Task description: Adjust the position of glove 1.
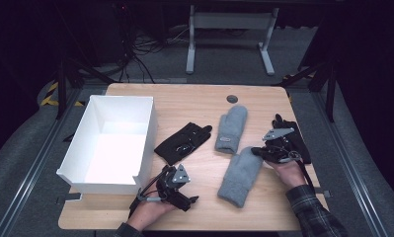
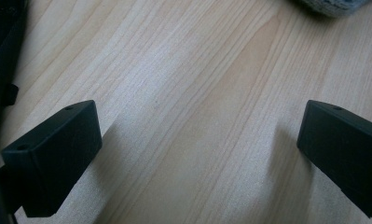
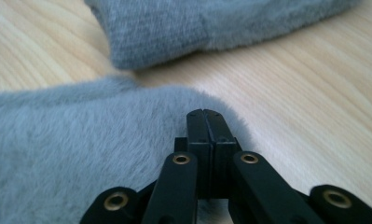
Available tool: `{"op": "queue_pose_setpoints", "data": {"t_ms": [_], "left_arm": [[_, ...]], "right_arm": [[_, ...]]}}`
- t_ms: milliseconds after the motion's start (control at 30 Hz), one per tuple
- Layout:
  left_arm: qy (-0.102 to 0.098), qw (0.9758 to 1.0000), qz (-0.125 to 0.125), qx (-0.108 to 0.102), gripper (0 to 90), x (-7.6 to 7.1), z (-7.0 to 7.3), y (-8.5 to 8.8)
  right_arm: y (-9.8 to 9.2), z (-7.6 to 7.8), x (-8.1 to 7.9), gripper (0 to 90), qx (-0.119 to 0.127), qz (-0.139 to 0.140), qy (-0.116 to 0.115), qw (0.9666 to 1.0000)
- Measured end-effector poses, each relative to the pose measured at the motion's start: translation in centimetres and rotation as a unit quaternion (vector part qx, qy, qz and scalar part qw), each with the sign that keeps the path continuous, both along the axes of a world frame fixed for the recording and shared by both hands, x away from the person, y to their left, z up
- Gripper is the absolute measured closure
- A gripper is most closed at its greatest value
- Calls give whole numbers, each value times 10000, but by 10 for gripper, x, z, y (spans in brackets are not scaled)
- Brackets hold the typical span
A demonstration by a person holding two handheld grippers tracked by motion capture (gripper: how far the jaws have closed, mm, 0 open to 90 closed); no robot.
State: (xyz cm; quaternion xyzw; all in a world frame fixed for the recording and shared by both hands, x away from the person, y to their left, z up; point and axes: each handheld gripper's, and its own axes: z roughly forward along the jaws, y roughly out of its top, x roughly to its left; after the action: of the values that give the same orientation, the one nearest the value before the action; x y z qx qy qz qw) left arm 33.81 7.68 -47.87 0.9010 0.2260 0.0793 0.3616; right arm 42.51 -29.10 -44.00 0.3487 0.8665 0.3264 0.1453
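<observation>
My right gripper (image 3: pixel 206 122) has its jaws pressed flat together at the fingertip edge of the near grey mitten (image 1: pixel 240 175), which lies just ahead of and below the tips. I judge they pinch only a thin fold of fleece, if any, so the mitten may slip free when I lift or drag it. The second grey mitten (image 3: pixel 211 23) lies just beyond; a sweep could push it. My left gripper (image 2: pixel 200 154) stands wide over bare table (image 2: pixel 183 70), well short of the white box (image 1: pixel 116 143) beside it.
</observation>
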Motion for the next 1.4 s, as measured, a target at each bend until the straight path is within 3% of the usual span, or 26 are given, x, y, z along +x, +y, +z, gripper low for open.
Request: {"op": "queue_pose_setpoints", "data": {"t_ms": [467, 600, 733, 833, 967, 1200, 1400], "left_arm": [[-1, 10000, 3, -4, 1, 0, 0, 0], [0, 10000, 0, -2, 1, 0, 0, 0], [-6, 10000, -1, -3, 1, 0, 0, 0], [2, 10000, -5, -5, 1, 0, 0, 0], [-5, 10000, -6, -2, 1, 0, 0, 0], [0, 10000, -5, -4, 1, 0, 0, 0], [0, 10000, -5, -3, 1, 0, 0, 0]], "right_arm": [[-25, 3, -51, 900, -127, 53, 207, 9997], [-27, 11, -65, 900, 14, 152, 26, 9999], [-10, 20, -84, 900, 335, 717, -157, 9967], [6, 18, -93, 900, 473, 1074, -75, 9931], [21, 11, -94, 900, 420, 1304, 55, 9906], [38, -4, -91, 900, 218, 1393, 288, 9896], [58, -9, -88, 900, 207, 1301, 255, 9910]]}}
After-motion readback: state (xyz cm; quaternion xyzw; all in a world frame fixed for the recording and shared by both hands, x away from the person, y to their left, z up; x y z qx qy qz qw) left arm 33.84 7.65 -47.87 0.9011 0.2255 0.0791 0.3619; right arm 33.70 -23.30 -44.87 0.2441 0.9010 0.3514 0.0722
